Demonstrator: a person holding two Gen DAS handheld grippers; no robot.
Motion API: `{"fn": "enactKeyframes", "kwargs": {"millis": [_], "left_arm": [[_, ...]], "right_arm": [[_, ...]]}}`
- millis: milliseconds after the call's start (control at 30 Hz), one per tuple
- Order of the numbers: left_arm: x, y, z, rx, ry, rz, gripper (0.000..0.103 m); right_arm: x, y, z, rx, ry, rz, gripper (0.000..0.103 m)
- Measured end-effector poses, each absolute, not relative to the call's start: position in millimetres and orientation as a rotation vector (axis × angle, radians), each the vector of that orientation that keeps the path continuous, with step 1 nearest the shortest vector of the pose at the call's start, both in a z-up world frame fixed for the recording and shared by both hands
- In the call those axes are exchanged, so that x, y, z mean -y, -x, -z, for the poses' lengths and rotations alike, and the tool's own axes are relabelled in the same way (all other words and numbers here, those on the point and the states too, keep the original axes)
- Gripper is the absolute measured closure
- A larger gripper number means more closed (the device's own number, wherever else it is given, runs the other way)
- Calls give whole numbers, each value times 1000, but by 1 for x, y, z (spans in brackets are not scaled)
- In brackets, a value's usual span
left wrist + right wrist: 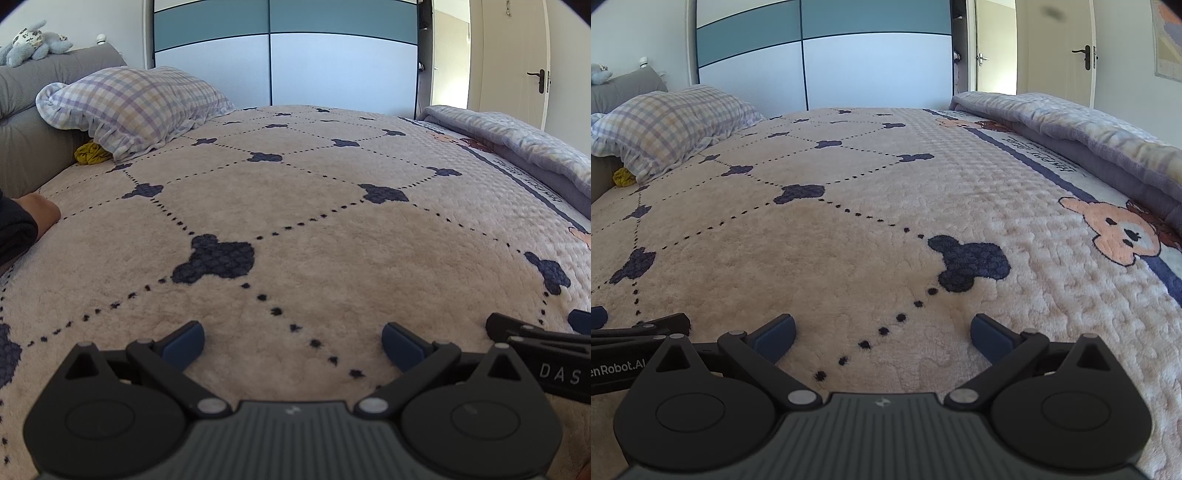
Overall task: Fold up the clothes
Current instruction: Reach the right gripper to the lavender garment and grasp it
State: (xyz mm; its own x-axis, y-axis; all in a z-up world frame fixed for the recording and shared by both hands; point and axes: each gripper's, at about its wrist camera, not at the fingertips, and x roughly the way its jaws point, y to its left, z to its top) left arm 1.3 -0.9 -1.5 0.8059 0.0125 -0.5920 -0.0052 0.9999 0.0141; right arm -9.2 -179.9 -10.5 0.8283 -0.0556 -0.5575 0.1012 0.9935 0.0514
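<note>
My left gripper (293, 345) is open, its blue pads wide apart over the fluffy beige bedspread (295, 229) with dark blue shapes and dotted lines. Nothing lies between its fingers. My right gripper (882, 338) is open too, empty, low over the same bedspread (849, 240). Each gripper shows at the edge of the other's view, side by side: the right one as a black body (546, 354), the left one as a black body (631, 343). A small crumpled yellow garment (92, 153) lies under the pillow's edge at far left; it also shows as a yellow garment (624, 178).
A checked pillow (136, 105) leans on the grey headboard (22, 110) at the left. A folded grey-blue quilt (517, 147) runs along the right side. A person's hand with a dark sleeve (22, 221) rests at the left edge. A wardrobe (288, 62) stands behind.
</note>
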Motion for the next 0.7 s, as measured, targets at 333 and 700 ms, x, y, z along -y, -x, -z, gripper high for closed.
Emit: {"fn": "enactKeyframes", "kwargs": {"millis": [333, 700], "left_arm": [[1, -2, 1, -633, -13, -10, 0], [1, -1, 2, -630, -16, -11, 0]], "right_arm": [[197, 12, 6, -600, -163, 8, 0], [233, 72, -35, -535, 9, 64, 8]]}}
